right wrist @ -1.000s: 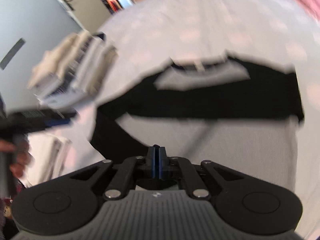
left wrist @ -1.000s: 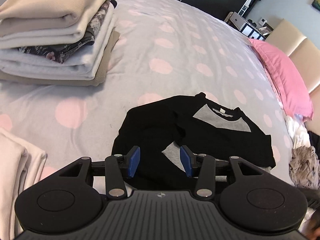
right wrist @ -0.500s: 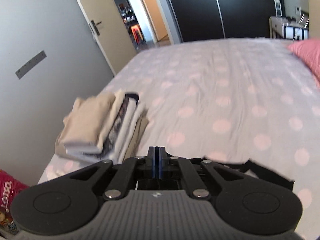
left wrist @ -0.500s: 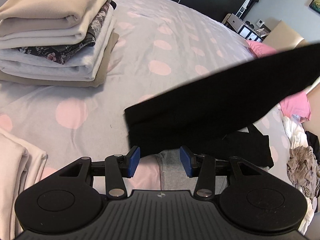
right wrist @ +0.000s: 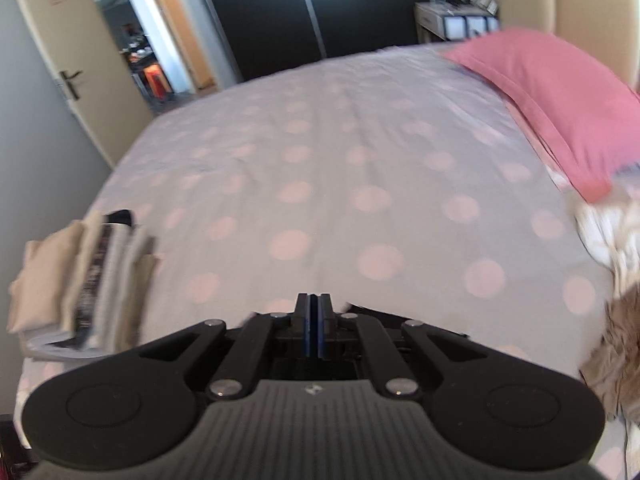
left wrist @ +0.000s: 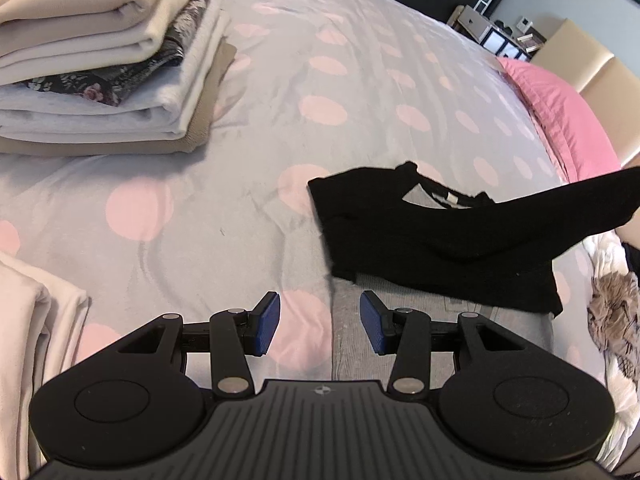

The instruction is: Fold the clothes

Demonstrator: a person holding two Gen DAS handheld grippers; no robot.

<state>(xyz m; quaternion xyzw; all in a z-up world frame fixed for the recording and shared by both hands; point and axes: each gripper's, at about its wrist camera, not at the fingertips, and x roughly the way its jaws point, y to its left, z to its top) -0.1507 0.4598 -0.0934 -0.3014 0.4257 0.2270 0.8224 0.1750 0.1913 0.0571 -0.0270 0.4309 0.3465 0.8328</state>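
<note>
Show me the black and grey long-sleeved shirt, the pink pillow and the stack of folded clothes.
black and grey long-sleeved shirt (left wrist: 404, 232), left wrist view, black folded body
pink pillow (left wrist: 560, 112), left wrist view, top face
stack of folded clothes (left wrist: 92, 76), left wrist view, side

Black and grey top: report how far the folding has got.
Done: a stack of folded clothes sits on the bed. In hand: the black and grey top lies partly folded, one black sleeve lifted to the right; the right gripper has its jaws shut, the left gripper is open. Left: laying the sleeve down, folding the grey body, stacking it.

black and grey shirt (left wrist: 432, 236); grey bedspread (left wrist: 280, 128), pink dots.
</note>
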